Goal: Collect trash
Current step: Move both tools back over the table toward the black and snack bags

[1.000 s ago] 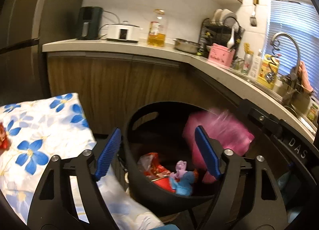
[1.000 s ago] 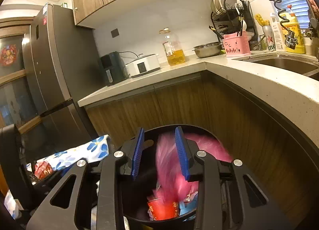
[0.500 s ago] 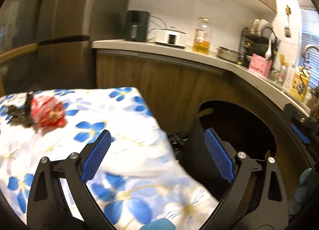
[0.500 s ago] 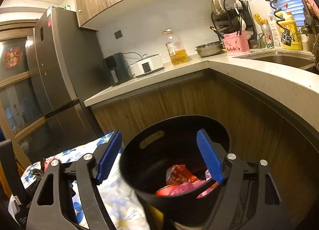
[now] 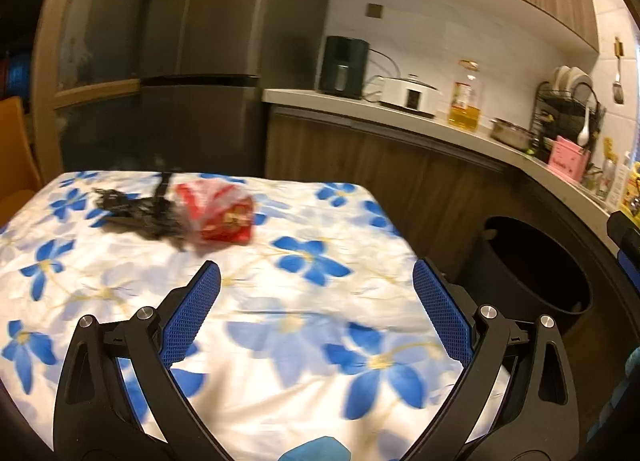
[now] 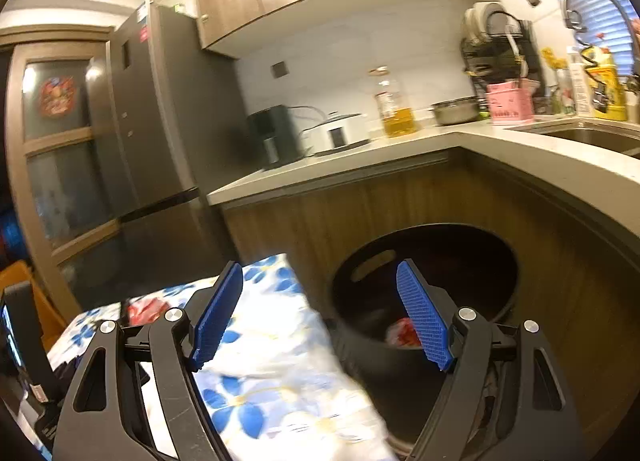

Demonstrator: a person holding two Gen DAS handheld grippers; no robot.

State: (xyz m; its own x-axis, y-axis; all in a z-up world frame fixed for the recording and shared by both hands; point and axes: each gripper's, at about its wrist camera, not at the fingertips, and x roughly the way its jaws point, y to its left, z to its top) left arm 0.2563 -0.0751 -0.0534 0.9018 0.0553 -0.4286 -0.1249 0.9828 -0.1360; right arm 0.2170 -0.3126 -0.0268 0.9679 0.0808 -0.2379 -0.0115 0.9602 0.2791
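Hovering over a table draped in a white cloth with blue flowers [image 5: 308,261], the left gripper [image 5: 316,305], jaws spread wide and holding nothing. Lying ahead of it on the far half of the cloth, a red wrapper [image 5: 218,213], touching a dark tangled piece of trash [image 5: 132,213] on its left; both smeared by motion blur, the dark piece too indistinct to identify. Sitting on the floor off the table's right corner, against the wooden cabinets, a black round bin [image 5: 532,273], its inside lost in shadow from this side.

Pointing toward the bin [image 6: 424,289] from the other camera, the right gripper [image 6: 320,317], likewise gaping and empty. Showing just past its right finger, inside the bin, a scrap of red-and-white trash [image 6: 402,335], mostly hidden by the pad and the rim. Peeking over the left finger, the red wrapper [image 6: 146,309] on the cloth [image 6: 276,361], only partly visible. Blurring along the countertop, an oil bottle [image 6: 394,109] and a pink holder [image 6: 510,103].
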